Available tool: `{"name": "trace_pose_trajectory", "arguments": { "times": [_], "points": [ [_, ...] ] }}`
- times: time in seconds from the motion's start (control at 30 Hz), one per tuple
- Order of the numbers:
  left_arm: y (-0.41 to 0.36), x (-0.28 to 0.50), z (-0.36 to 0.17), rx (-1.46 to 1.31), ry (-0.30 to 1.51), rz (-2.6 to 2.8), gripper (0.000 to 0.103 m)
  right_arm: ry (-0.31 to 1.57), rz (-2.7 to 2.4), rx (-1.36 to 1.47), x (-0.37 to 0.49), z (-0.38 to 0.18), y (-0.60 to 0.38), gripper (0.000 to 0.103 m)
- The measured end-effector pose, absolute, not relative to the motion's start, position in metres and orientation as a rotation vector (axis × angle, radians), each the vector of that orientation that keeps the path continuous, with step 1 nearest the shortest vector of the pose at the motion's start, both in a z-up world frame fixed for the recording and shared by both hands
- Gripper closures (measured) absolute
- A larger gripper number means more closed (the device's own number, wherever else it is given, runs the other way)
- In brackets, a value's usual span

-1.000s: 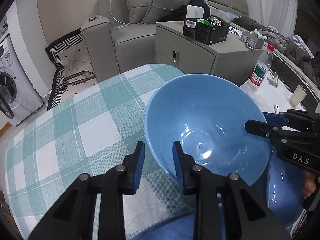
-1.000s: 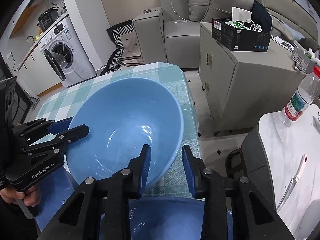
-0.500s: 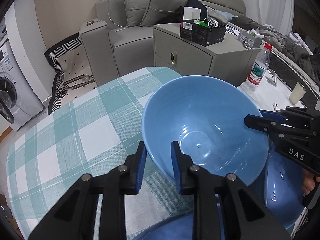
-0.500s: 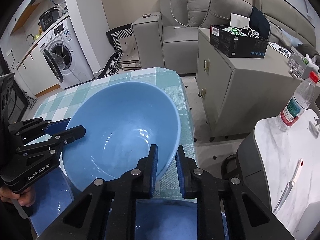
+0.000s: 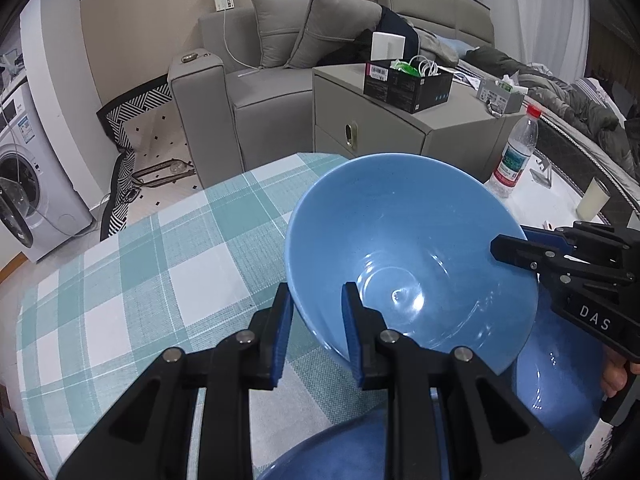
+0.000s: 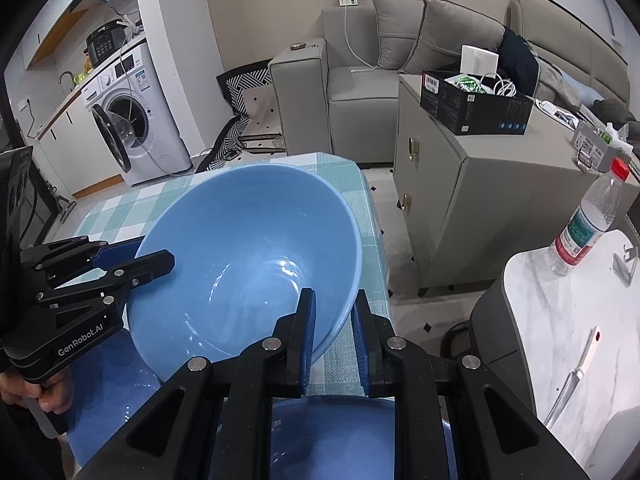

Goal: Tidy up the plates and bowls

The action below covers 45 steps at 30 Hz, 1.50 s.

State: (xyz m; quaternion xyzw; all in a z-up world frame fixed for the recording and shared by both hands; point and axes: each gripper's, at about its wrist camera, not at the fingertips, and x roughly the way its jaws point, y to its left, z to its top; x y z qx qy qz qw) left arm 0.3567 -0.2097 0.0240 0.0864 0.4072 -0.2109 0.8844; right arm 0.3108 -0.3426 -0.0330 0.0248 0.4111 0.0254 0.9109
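A large blue bowl [image 5: 408,252] is held tilted in the air above the table, gripped on opposite rims. My left gripper [image 5: 316,320] is shut on its near rim. My right gripper [image 6: 334,328] is shut on the other rim; it also shows in the left wrist view [image 5: 516,246]. The left gripper also shows in the right wrist view [image 6: 136,256]. A second blue bowl [image 5: 560,388] sits below the held one. Another blue dish [image 6: 332,436] lies under the right gripper.
The table has a teal and white checked cloth [image 5: 140,264]. A grey cabinet [image 6: 472,184] with a black box stands beyond the table edge. A water bottle [image 6: 588,220] and a knife [image 6: 576,376] lie on a white marble side table. A sofa and washing machine stand behind.
Both grippers have closed from open onto the bowl's rims. The bowl has lifted slightly and tilted.
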Motion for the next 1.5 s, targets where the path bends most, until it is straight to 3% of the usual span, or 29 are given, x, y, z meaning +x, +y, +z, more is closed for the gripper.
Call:
{"name": "trace_pose_trajectory", "arguments": {
  "times": [1.5],
  "points": [
    [-0.177,0.258,0.094,0.147,0.656,-0.373,0.080,0.645,0.107,-0.009,0.198,0.047,-0.302,0.085]
  ]
}}
